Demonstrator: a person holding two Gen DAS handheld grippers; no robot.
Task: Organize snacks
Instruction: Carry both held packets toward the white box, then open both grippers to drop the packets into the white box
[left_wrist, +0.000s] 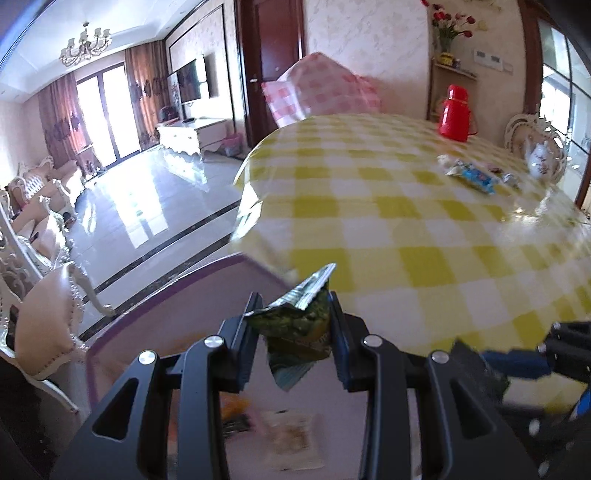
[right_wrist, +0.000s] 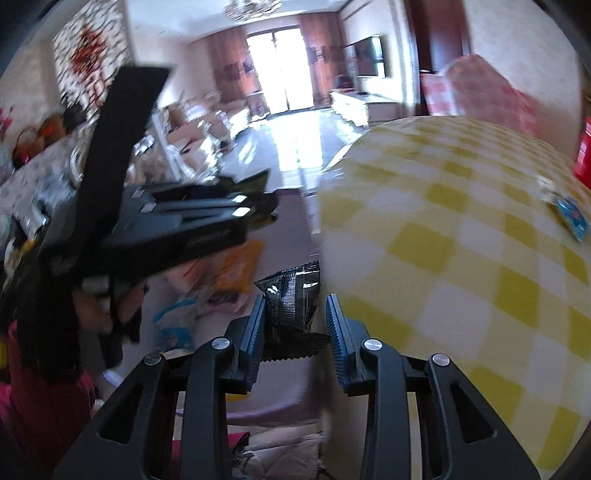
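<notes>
Yellow-and-white check cloth covers the table (left_wrist: 424, 229), which spreads ahead and to the right of both claws; below and just in front of them we see a pale tray with a purple rim (left_wrist: 173, 284), set at the table's near edge, with an orange packet (right_wrist: 240, 269) and other blurred wrappers already inside. Our left gripper (left_wrist: 293, 325) pinches a green snack packet (left_wrist: 295, 321) between its pads, directly over the tray. Our right gripper (right_wrist: 295, 325) has a black snack packet (right_wrist: 291, 306) between its fingers, though a gap shows on the right side, so we judge the hold is loose. Far ahead, well apart from both claws, a blue wrapper (left_wrist: 476, 179) and small sweets wait near a red flask (left_wrist: 456, 112). The risks we see: the black packet slipping free before it is over the tray, or the two claws, close together here, knocking one another as they release.
</notes>
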